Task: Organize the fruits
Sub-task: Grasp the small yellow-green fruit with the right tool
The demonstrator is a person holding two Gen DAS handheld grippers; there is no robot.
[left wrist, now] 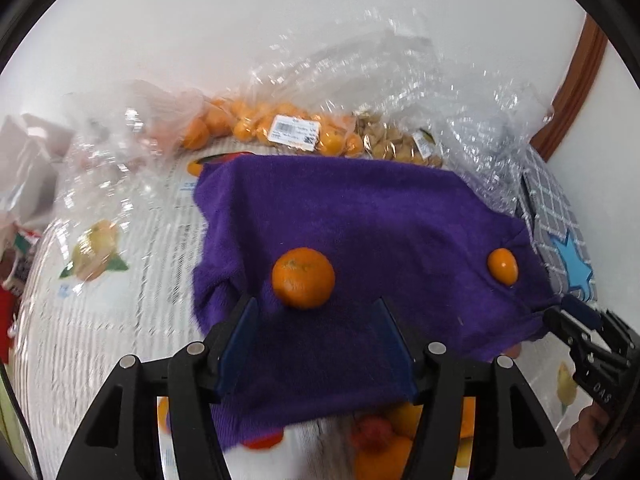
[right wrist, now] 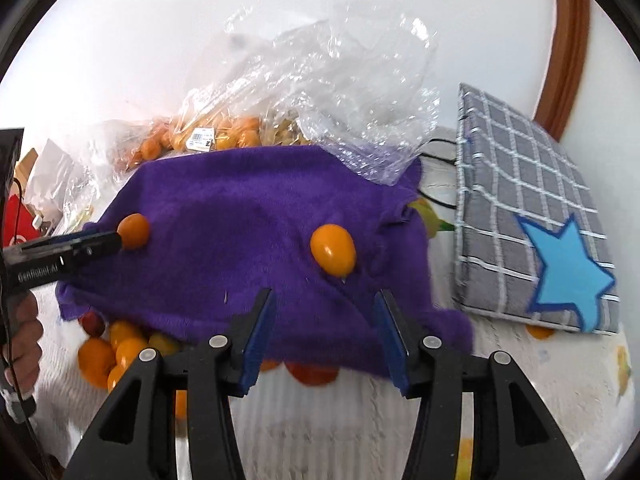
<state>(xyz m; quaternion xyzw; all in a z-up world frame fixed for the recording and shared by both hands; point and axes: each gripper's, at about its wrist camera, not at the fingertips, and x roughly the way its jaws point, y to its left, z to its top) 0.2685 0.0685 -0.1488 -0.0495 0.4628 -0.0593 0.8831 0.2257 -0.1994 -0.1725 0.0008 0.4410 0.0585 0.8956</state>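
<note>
Both claws spread and empty above a purple towel bearing two loose fruits.

Left claw (left wrist: 316,312): jaws apart, nothing between them; a round orange (left wrist: 303,278) lies on the purple towel (left wrist: 360,208) just past the tips, toward 12 o'clock. Right claw (right wrist: 326,304): jaws apart, nothing gripped; a smooth oval yellow-orange fruit (right wrist: 333,249) lies on the same towel just ahead at 12 o'clock, untouched. In the right wrist view the left claw enters from 9 o'clock, its tip beside the orange. More loose fruit (right wrist: 116,348) lies at the towel's near edge, at 8 o'clock, partly covered. Bagged oranges (left wrist: 280,128) and crumpled clear plastic (right wrist: 340,92) sit beyond the towel near 12 o'clock. A grey checked cloth with a blue star (right wrist: 536,228) lies at 3 o'clock on the patterned surface (right wrist: 540,380).
</note>
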